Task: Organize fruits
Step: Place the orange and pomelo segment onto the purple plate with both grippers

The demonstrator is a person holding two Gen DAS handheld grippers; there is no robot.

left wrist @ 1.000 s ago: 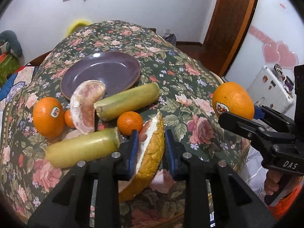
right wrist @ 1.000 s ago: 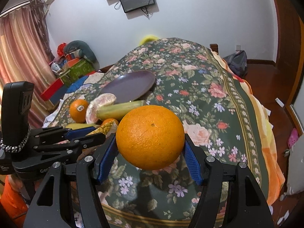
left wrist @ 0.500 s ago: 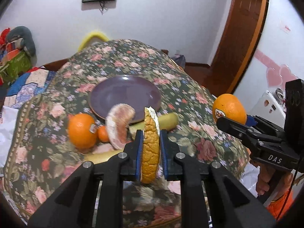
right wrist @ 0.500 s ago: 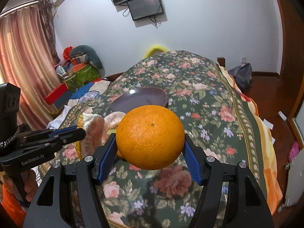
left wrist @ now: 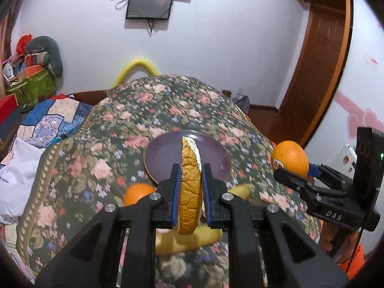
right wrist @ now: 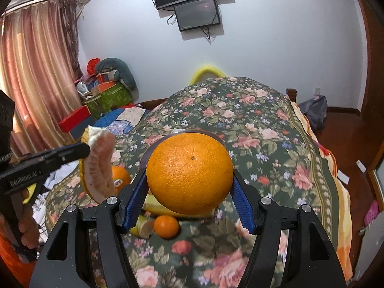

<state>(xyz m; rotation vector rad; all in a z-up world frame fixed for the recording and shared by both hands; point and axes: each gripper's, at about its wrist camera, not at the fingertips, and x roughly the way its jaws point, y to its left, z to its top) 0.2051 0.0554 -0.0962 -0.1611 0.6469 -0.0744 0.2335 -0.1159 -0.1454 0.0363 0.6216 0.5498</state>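
My left gripper (left wrist: 190, 187) is shut on a pomelo wedge (left wrist: 190, 192) with yellow rind, held up above the table in line with the purple plate (left wrist: 165, 158). The wedge (right wrist: 99, 165) shows its pink flesh in the right wrist view. My right gripper (right wrist: 189, 192) is shut on a large orange (right wrist: 189, 172), also lifted; that orange (left wrist: 289, 158) appears at the right of the left wrist view. The plate's rim (right wrist: 144, 160) is mostly hidden behind the orange.
On the floral tablecloth (left wrist: 108, 144) lie another orange (left wrist: 138, 193), a small mandarin (right wrist: 166, 226) and yellow-green banana pieces (left wrist: 189, 240). A bed with clutter stands at the left, a wooden door (left wrist: 312, 76) at the right.
Both grippers have risen higher with their fruit. The left gripper closed on the pomelo wedge a second ago and lifted it off the table toward the plate.
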